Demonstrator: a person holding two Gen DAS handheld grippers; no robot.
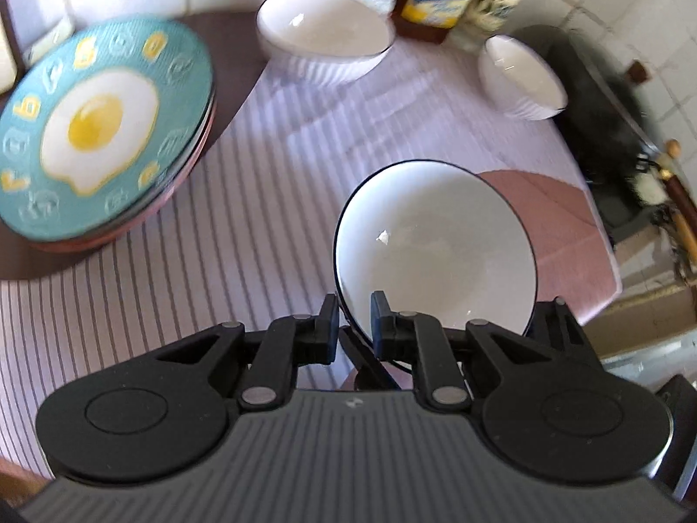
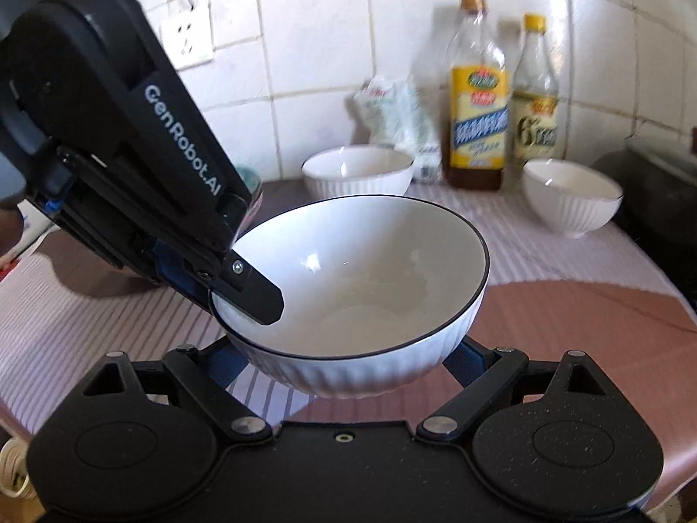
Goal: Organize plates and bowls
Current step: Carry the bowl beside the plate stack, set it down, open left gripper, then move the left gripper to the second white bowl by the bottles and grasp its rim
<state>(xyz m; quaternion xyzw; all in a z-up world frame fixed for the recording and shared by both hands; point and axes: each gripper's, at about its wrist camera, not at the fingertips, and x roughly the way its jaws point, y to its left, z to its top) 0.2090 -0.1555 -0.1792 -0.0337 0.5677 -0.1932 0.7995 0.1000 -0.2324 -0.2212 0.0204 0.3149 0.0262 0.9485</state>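
Observation:
My left gripper (image 1: 355,305) is shut on the rim of a white ribbed bowl with a dark rim (image 1: 435,244) and holds it tilted above the striped cloth. The same bowl (image 2: 361,287) fills the right wrist view, with the left gripper (image 2: 244,292) pinching its near-left rim. My right gripper (image 2: 348,370) is open, its fingers spread under and beside the bowl's base, mostly hidden by it. Two more white bowls stand at the back: a large one (image 1: 322,30) (image 2: 357,172) and a small one (image 1: 520,78) (image 2: 570,196). A stack of plates topped by a teal fried-egg plate (image 1: 100,126) sits at the left.
Two bottles (image 2: 479,100) (image 2: 533,91) and a plastic bag (image 2: 392,113) stand against the tiled wall. A black pan or stove (image 1: 597,100) lies at the right edge of the counter. A striped cloth (image 1: 244,200) covers the counter.

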